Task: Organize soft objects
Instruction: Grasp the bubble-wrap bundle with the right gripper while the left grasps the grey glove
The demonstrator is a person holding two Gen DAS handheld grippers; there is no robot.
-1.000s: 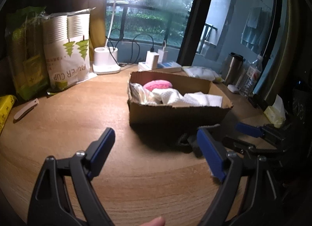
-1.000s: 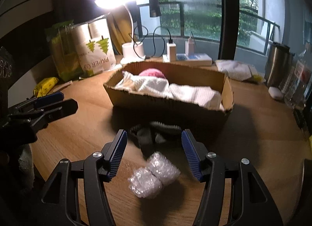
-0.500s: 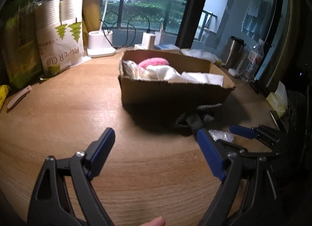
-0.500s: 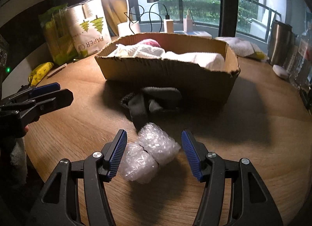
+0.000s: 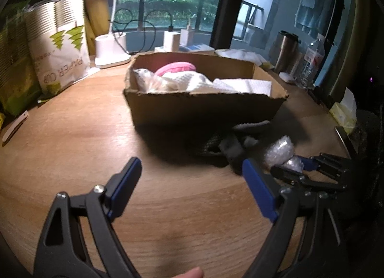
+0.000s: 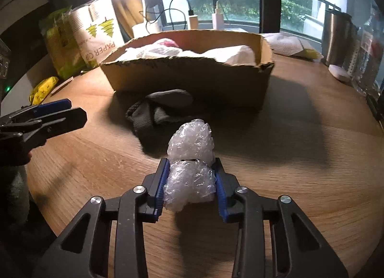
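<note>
A cardboard box on the wooden table holds white cloths and a pink soft item. A dark grey sock bundle lies just in front of the box. My right gripper is shut on a bubble wrap bundle, close to the tabletop; it also shows in the left wrist view. My left gripper is open and empty, low over the table, left of the sock; it shows at the left of the right wrist view.
A paper cup pack and green bags stand at the left. A lamp base, chargers, a steel mug and a water bottle line the window side. A tissue pack sits at the right edge.
My right gripper moved forward and closed on the bubble wrap bundle. My left gripper stayed open and came closer to the box.
</note>
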